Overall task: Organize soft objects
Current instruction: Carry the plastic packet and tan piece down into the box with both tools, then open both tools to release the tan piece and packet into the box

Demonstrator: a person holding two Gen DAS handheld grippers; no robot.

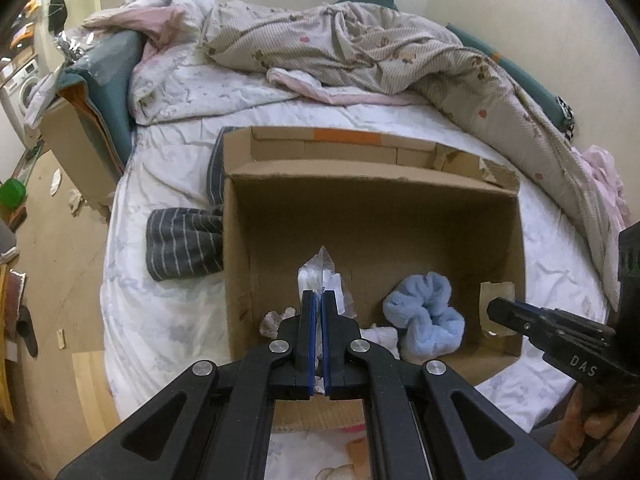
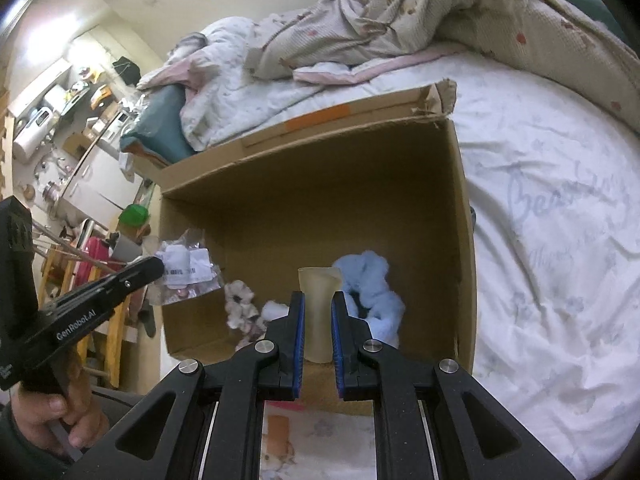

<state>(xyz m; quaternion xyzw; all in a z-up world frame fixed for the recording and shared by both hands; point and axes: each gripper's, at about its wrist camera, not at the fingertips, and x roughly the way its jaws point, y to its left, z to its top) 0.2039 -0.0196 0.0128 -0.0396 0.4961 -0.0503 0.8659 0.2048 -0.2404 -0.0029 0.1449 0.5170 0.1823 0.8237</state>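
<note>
Two handheld grippers hung over an open cardboard box (image 1: 516, 264) set on a bed w/ a white sheet (image 1: 168, 312). The left gripper (image 1: 319, 300) was clenched on a clear plastic packet (image 1: 320, 276) holding white folded items, barcode label visible in the right wrist view, carried above the box's near-left part. The right gripper (image 2: 319, 304) was clamped on a pale yellowish, translucent soft piece (image 2: 319, 312), standing upright btwn its blue pads, above the box's near edge. On the box floor lay a light-blue fluffy cloth (image 1: 424, 312) at near right, plus small white-and-pinkish fabric bits (image 2: 242, 304) at near left. A dark striped cloth (image 1: 180, 244) lay on the sheet just left of the box, touching its wall. A rumpled beige quilt (image 1: 360, 44) was bunched at the bed's far side.
</note>
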